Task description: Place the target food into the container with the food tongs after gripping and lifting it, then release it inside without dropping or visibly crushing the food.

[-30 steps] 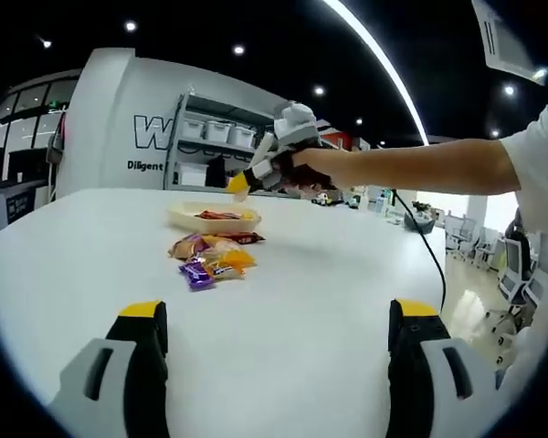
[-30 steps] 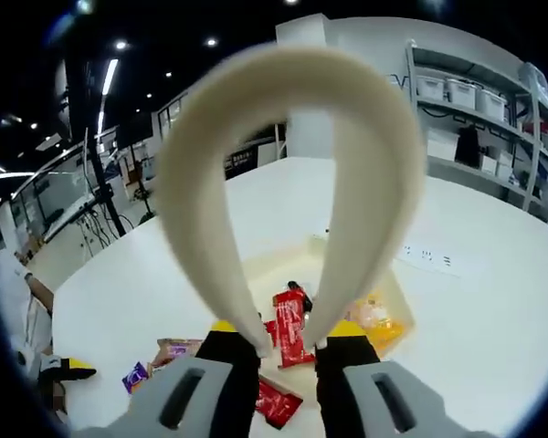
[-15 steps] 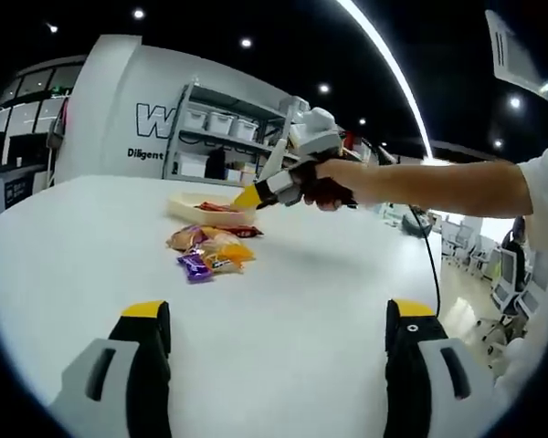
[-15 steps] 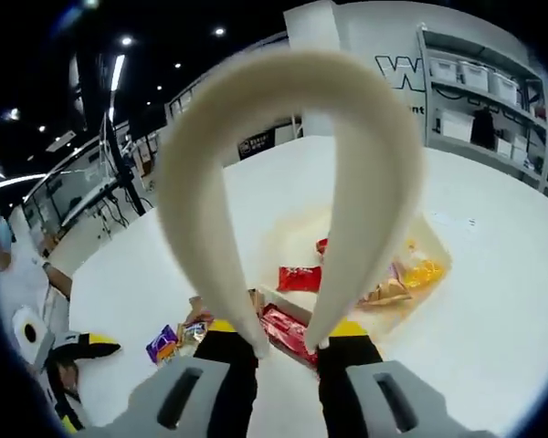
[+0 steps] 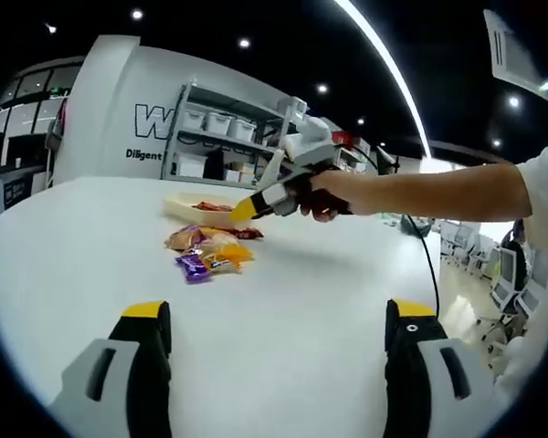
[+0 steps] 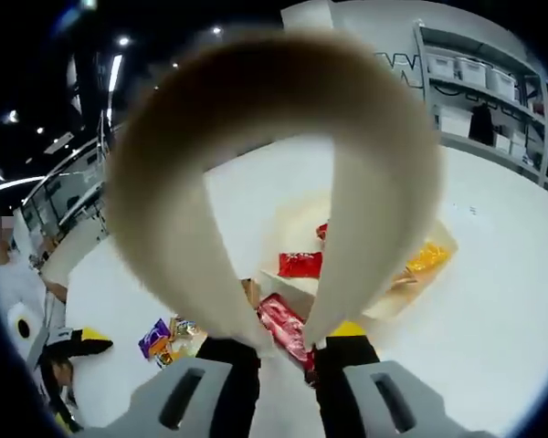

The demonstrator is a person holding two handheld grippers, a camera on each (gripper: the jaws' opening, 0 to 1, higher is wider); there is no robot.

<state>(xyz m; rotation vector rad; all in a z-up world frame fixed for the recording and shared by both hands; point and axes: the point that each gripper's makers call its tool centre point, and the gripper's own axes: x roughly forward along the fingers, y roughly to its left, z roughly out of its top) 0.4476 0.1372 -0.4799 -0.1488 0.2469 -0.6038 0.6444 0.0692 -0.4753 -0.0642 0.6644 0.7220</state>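
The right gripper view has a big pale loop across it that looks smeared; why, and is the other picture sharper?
In the right gripper view the cream food tongs sit very close to the lens, so their loop is blurred, while the container beyond reads clearer. The left gripper view is sharp but fisheye-bent: the ceiling light strip curves, and the table bulges.

tongs (image 6: 274, 164): 1 | container (image 6: 374, 306): 1 | snack packets (image 6: 297, 265): about 7 (some overlap) | table (image 5: 283, 310): 1

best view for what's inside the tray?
Right gripper view. It looks down into the tray, showing red and orange packets inside, though the tongs block part. The left gripper view shows the tray far off and edge-on, its contents barely visible.
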